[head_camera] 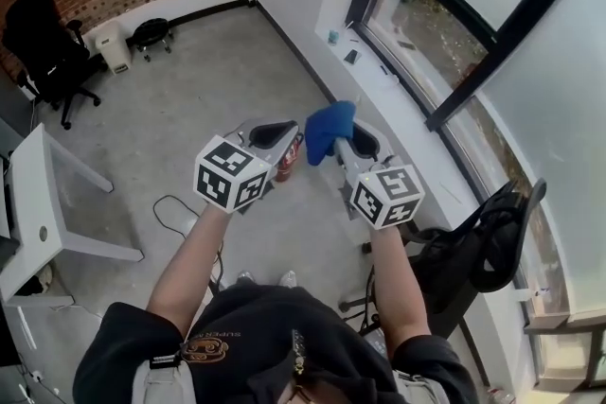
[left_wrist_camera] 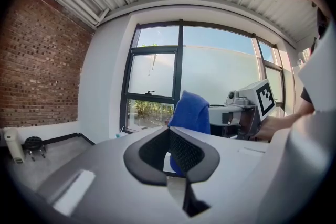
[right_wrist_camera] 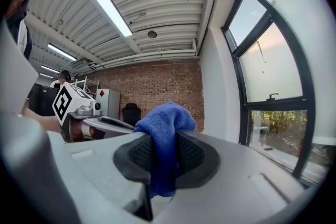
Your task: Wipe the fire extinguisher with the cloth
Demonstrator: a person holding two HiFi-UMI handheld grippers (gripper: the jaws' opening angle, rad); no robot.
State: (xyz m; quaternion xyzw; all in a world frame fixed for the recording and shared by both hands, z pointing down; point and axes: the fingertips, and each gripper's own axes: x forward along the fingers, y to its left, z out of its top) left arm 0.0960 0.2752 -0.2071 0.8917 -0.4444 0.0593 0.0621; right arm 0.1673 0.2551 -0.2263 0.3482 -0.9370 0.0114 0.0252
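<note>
Window [head_camera: 431, 9]: runs along the wall ahead of the right gripper [head_camera: 358, 143], on its outer side.
Floor [head_camera: 208, 80]: bare concrete well below both grippers. Both are held up level in the air, so they are clear of the work for now.
Left gripper [head_camera: 270, 135]: just beside the right one. Its jaws are closed pad to pad with nothing between them. I judge it is free to steady the cylinder.
Right gripper: its jaws are clamped on the cloth [head_camera: 330, 130].
Cloth: blue and pinched mid-fold. A bunch stands above the pads and a tail hangs under them, which leaves a soft wad ahead of the jaws to rub with.
Fire extinguisher [head_camera: 288, 163]: a red body with a pale label shows in the gap between the two grippers, below them. The left gripper hides most of it, so this is probably the extinguisher. The cloth is well apart from it, so wiping looks not yet begun.
Writing: the marker cubes [head_camera: 230, 173] carry black-and-white square patterns and no words. The gold print on the person's dark shirt [head_camera: 246, 326] and the extinguisher's label are too small to read.
</note>
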